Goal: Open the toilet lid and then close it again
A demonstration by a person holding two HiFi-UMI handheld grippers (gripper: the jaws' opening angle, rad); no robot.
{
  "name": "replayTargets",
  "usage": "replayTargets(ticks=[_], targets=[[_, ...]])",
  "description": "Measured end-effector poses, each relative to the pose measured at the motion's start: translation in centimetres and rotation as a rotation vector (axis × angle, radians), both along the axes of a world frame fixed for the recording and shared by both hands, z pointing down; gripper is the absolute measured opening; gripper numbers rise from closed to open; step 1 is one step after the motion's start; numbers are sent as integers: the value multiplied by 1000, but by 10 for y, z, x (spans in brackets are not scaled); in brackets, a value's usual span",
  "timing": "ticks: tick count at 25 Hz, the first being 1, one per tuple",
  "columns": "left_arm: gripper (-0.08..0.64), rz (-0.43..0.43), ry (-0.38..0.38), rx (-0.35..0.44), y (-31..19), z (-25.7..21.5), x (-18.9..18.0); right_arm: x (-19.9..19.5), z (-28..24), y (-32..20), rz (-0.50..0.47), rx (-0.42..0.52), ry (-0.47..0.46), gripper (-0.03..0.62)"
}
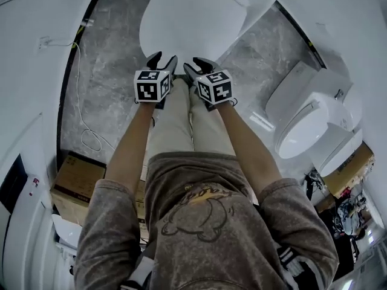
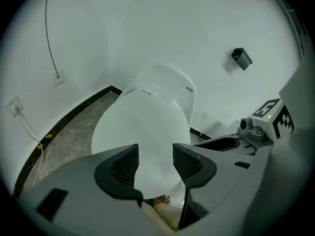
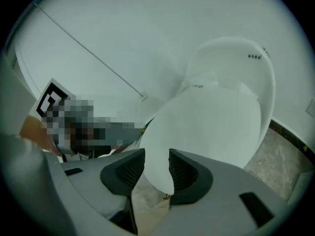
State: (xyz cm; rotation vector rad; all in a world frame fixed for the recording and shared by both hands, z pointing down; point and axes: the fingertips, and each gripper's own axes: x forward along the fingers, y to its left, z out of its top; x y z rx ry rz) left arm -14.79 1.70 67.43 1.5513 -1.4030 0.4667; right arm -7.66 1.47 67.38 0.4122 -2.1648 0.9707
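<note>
Over on the left a thin white cable (image 1: 78,89) trails down the wall onto the grey marbled floor (image 1: 115,59), with a cardboard box (image 1: 78,183) parked below it, both well out of the way. The person stands square to the toilet with both arms stretched forward and angled down, which I take as lining up for the lift. The toilet lid (image 1: 193,23) is shut flat over the bowl, so the opening has not begun. The left gripper (image 1: 163,62) hangs at the lid's near edge, just left of its middle. In the left gripper view, the left gripper (image 2: 155,163) has its jaws standing wide apart. The white toilet lid (image 2: 147,127) shows through the gap, but neither pad presses on it, so it grips nothing. The right gripper (image 1: 196,66) sits just beside it, at the same front edge, the pair close together as if to share the lift. In the right gripper view, the right gripper (image 3: 156,170) has its jaws apart too, though set narrower than the left pair. The front tip of the toilet lid (image 3: 211,127) shows between them, and I cannot tell whether a pad brushes it, but it is not clamped. Further right a second toilet (image 1: 308,122) stands apart, its lid raised, taking no part in this.
</note>
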Motion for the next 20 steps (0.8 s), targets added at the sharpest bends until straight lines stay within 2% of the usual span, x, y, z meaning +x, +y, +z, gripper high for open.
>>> replayTargets(ticks=[2, 6, 9, 11, 15, 20], targets=[[210, 4, 0, 55, -16, -48, -1, 4, -41, -21, 15, 60, -18, 169], [210, 26, -22, 230, -54, -161, -8, 3, -138, -67, 32, 217, -97, 169], [210, 73, -29, 305, -50, -237, -4, 11, -209, -69, 45, 283, -141, 169], [210, 101, -37, 353, -49, -280, -8, 14, -253, -67, 17, 342, -173, 169], [210, 138, -26, 454, -39, -361, -15, 22, -332, -59, -16, 458, -240, 169], [210, 142, -46, 592, -28, -426, -21, 41, -404, -60, 47, 617, -298, 169]])
